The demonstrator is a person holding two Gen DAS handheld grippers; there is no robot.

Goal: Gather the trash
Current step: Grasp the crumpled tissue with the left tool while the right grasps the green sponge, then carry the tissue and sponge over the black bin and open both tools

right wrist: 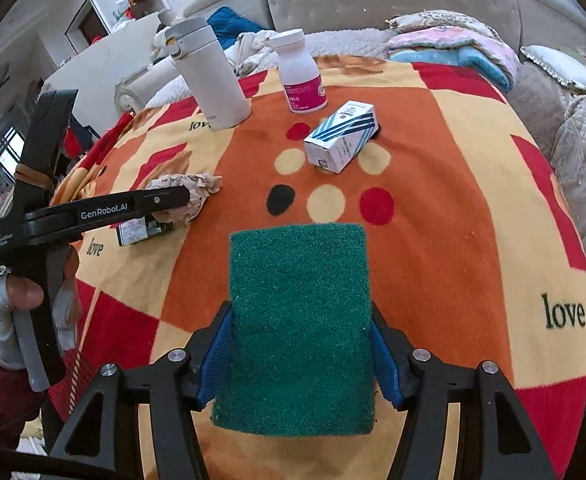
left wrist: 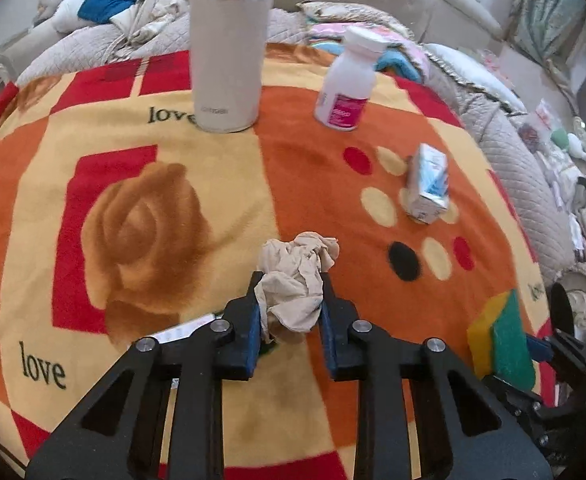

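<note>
Our left hand-held gripper [left wrist: 291, 304] is clamped on the crumpled tissue [left wrist: 295, 280] lying on the blanket [left wrist: 313, 152], ready to lift it as trash, while our right hand-held gripper [right wrist: 299, 344] pinches the green sponge [right wrist: 299, 320]

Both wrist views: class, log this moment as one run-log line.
left gripper: shut on crumpled tissue | right gripper: shut on green sponge
</note>
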